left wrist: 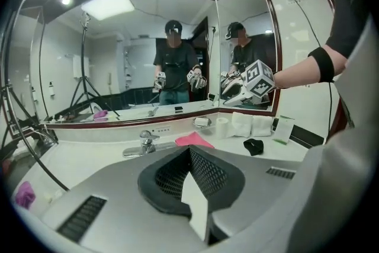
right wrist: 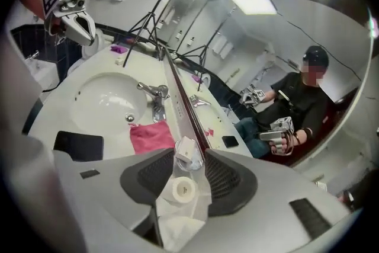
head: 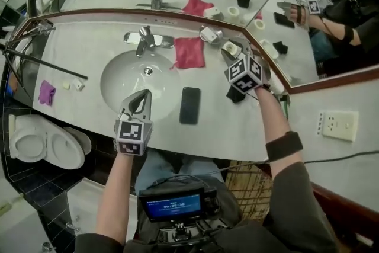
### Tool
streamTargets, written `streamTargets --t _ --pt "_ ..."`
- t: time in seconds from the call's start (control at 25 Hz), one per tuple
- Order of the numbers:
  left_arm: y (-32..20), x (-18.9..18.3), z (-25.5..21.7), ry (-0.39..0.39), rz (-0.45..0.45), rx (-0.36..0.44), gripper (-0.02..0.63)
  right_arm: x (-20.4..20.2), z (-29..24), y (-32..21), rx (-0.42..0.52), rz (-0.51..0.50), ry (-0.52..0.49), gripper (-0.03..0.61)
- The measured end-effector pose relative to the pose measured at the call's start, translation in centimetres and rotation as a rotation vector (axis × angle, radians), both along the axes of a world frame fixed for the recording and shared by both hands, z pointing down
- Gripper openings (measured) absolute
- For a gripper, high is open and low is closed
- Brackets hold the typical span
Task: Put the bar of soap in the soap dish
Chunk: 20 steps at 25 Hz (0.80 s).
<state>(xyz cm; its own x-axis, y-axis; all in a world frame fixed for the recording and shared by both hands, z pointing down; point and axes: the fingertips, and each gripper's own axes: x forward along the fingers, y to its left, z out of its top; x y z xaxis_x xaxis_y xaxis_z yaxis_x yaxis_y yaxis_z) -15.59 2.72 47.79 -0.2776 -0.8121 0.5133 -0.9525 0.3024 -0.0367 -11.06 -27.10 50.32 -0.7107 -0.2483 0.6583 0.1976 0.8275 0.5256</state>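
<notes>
The clear soap dish point(head: 216, 38) stands at the back of the counter by the mirror, with the white bar of soap point(head: 209, 32) lying in it. My right gripper point(head: 230, 55) hovers just right of the dish, above a toilet roll point(head: 234, 48). In the right gripper view its jaws stand apart with nothing between the pads, and the soap point(right wrist: 185, 150) in the dish point(right wrist: 199, 163) shows through the gap. My left gripper point(head: 142, 96) is shut and empty over the front rim of the sink point(head: 112, 77). The left gripper view shows the dish point(left wrist: 202, 122) far off.
A faucet point(head: 145, 39), a pink cloth point(head: 189, 51) and a black phone point(head: 189, 105) lie around the basin. Folded white towels point(left wrist: 260, 125) and a small black object point(left wrist: 253, 146) sit at the right end. A purple cloth point(head: 46, 92) and a tripod leg point(head: 44, 63) are at the left.
</notes>
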Motion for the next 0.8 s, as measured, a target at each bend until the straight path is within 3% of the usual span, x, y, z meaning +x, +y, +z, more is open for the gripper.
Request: streamTargets --t 0.52,0.8 --pt "-1.5 2.5 2.2 0.047 -0.031 0.005 0.0 -4.5 6.2 0.2 0.249 -0.37 0.285 0.381" --pt "-1.4 2.7 3.6 0.074 -0.067 0.0 0.0 -6.0 10.0 -1.0 0.381 -0.441 0.335 0.379"
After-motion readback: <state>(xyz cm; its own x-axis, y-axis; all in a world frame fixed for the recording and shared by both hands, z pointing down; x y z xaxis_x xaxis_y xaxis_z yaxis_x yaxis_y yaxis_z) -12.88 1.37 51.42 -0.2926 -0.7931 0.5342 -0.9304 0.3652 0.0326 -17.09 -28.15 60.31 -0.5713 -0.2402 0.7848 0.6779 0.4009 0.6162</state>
